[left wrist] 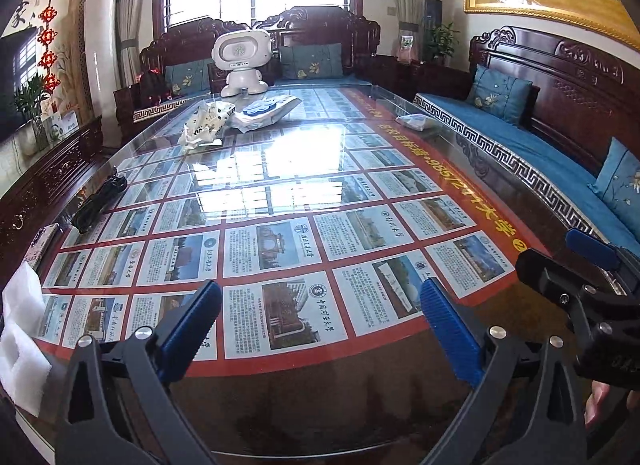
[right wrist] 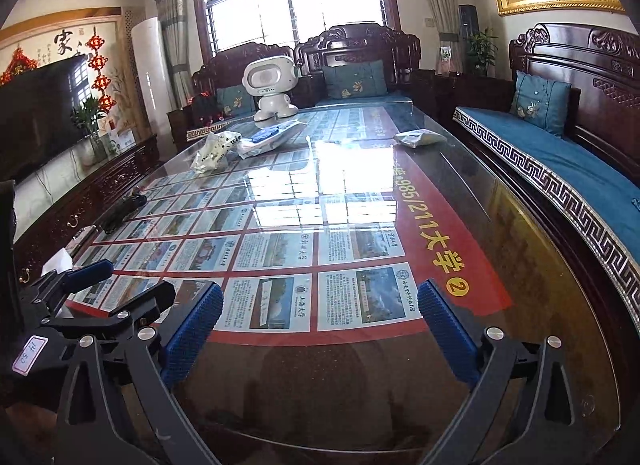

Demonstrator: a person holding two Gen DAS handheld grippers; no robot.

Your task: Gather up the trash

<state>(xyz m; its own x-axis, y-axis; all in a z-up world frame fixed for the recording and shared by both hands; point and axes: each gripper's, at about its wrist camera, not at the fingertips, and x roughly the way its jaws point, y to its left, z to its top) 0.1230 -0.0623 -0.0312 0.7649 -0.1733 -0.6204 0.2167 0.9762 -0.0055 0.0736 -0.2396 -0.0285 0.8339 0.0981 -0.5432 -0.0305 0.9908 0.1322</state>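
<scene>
On the far half of the glass-topped table (left wrist: 320, 397) lie a crumpled white bag with black print (left wrist: 208, 121) (right wrist: 214, 151), a white wrapper with a blue piece on it (left wrist: 266, 111) (right wrist: 268, 137), and a silvery packet (left wrist: 414, 121) (right wrist: 418, 138) near the right edge. White foam pieces (left wrist: 22, 329) lie at the near left edge. My left gripper (left wrist: 320, 293) hovers open over the near end with nothing between its blue pads. My right gripper (right wrist: 320, 297) is open and empty beside it. All the trash is well beyond both grippers.
A white toy robot (left wrist: 242, 61) (right wrist: 272, 87) stands at the table's far end. A black bundle (left wrist: 98, 201) (right wrist: 120, 213) lies along the left edge. A carved wooden sofa with blue cushions (left wrist: 540, 153) runs along the right side, and a low cabinet (left wrist: 48, 185) along the left.
</scene>
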